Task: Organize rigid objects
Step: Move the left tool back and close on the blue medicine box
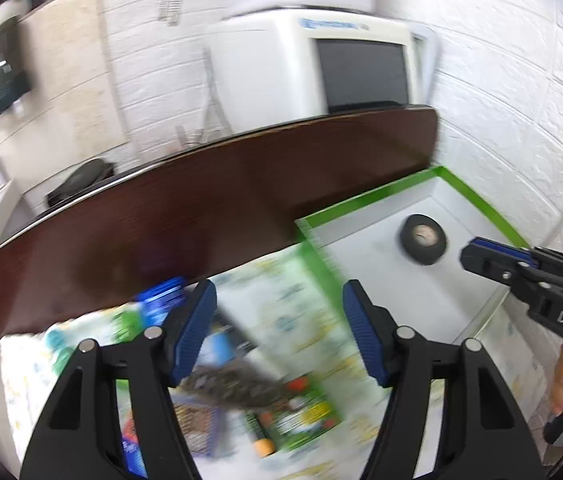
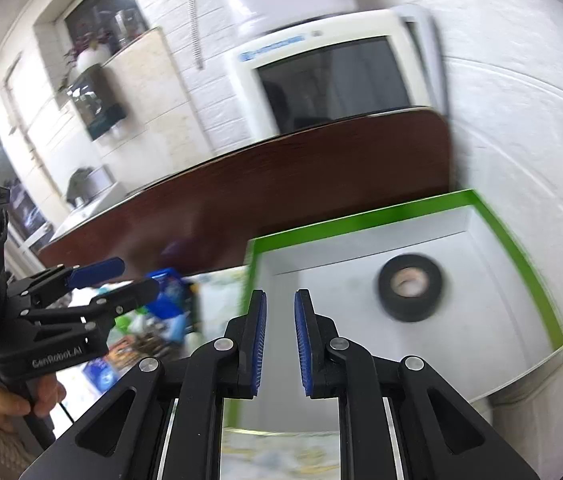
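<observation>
A black tape roll [image 1: 423,239] lies inside a white box with a green rim [image 1: 365,200]; it also shows in the right wrist view [image 2: 409,288] within the box [image 2: 361,218]. My left gripper [image 1: 279,320] is open and empty above a blurred pile of packets, among them a green packet [image 1: 305,412] and a blue item [image 1: 161,300]. My right gripper [image 2: 280,336] has its jaws a narrow gap apart with nothing between them, above the box's near left corner. It shows in the left wrist view [image 1: 477,254] beside the roll. The left gripper shows in the right wrist view [image 2: 121,276].
A dark brown board [image 1: 201,208] stands behind the patterned cloth [image 1: 281,304]. A white monitor [image 1: 321,68] sits beyond it against a white brick wall [image 1: 521,100]. The box is in the right corner by the wall.
</observation>
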Demonstrator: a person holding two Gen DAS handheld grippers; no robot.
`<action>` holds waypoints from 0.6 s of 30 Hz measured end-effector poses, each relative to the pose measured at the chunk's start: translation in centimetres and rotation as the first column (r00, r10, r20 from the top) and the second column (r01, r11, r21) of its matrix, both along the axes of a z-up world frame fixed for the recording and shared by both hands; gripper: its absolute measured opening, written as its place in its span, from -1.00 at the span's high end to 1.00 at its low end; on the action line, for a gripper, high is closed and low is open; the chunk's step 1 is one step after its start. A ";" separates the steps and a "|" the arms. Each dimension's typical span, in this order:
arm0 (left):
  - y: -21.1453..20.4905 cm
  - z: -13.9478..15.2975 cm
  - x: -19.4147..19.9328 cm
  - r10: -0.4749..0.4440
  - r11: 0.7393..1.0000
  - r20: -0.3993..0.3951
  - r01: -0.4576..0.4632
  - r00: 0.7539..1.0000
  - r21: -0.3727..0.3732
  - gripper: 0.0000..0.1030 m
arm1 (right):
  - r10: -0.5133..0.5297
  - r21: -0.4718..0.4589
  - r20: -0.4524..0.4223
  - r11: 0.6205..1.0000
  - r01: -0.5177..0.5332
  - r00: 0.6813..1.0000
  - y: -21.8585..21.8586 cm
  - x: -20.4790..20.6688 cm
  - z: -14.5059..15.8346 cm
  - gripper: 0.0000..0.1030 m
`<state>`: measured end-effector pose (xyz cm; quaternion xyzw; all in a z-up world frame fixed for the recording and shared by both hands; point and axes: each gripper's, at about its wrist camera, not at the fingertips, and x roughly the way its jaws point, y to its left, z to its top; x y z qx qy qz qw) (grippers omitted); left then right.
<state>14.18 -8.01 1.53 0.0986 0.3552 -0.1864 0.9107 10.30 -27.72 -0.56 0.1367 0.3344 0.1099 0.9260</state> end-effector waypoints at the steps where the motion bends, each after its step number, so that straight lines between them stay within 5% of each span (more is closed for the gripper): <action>1: 1.7 -0.1 -0.5 0.027 1.000 0.013 -0.027 1.000 0.008 -0.38 | 0.025 -0.002 -0.001 1.000 -0.025 1.000 1.3 -0.3 0.1 0.69; 10: 15.6 -3.7 -4.1 0.248 0.968 -0.028 -0.246 0.968 0.052 -0.40 | 0.270 0.063 -0.084 0.962 -0.265 0.959 13.6 -2.4 -2.0 0.69; 18: 21.7 -8.3 -5.2 0.244 0.968 -0.136 -0.250 0.960 -0.029 -0.40 | 0.334 0.102 -0.264 0.943 -0.318 0.905 22.0 -2.6 -7.4 0.69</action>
